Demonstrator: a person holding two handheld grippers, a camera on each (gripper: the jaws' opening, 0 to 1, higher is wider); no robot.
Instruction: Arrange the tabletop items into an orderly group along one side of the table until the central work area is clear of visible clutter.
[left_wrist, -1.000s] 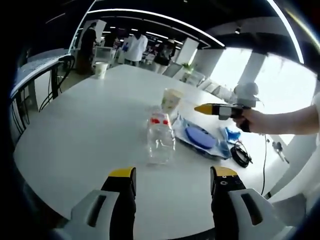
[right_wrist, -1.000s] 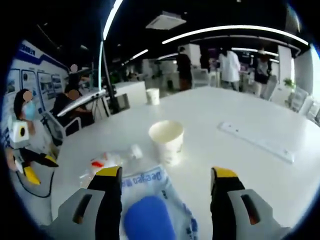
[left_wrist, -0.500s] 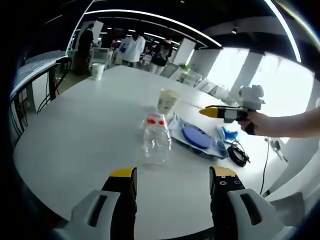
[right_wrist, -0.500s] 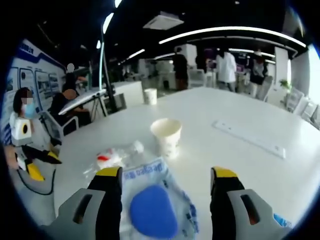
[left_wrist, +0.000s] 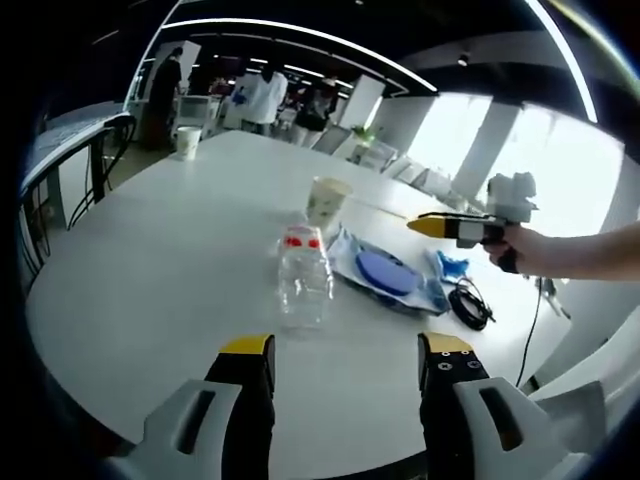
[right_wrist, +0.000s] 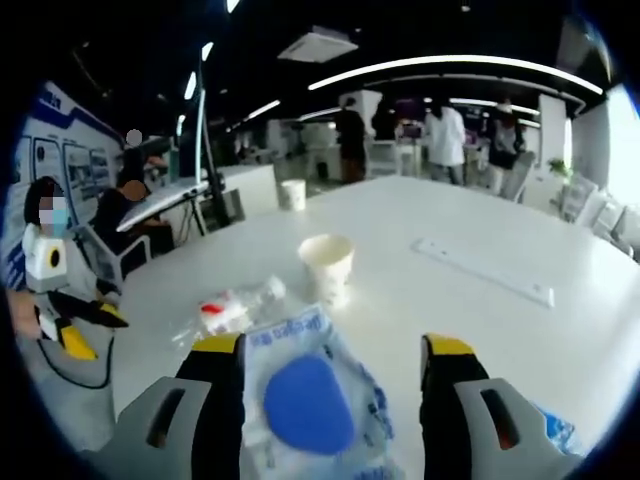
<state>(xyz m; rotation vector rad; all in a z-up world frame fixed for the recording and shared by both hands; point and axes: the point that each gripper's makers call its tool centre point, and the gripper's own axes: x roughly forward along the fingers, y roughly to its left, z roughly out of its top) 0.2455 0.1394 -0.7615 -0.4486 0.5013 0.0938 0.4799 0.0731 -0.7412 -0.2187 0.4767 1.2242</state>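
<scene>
A clear plastic bottle with a red cap (left_wrist: 303, 278) lies on the round white table (left_wrist: 170, 260), ahead of my open left gripper (left_wrist: 346, 352). Behind it stands a paper cup (left_wrist: 327, 201); to its right lies a clear bag with a blue disc (left_wrist: 384, 275), then a blue wrapper (left_wrist: 447, 265) and a black cable (left_wrist: 470, 306). The right gripper (left_wrist: 450, 226) hovers over those, held by a hand. In the right gripper view, my open right gripper (right_wrist: 333, 355) hangs above the bag with the blue disc (right_wrist: 305, 400), with the cup (right_wrist: 326, 266) and bottle (right_wrist: 236, 304) beyond.
A second paper cup (left_wrist: 187, 141) stands at the table's far edge. A long white strip (right_wrist: 482, 271) lies on the table to the right. Chairs (left_wrist: 120, 140) and people stand around the room. A seated person (right_wrist: 45, 260) holds the left gripper at the left.
Both views have drawn back a little: the bottle, cup and bag look smaller and farther. The right gripper has shifted slightly right over the bag. Nothing was taken hold of.
</scene>
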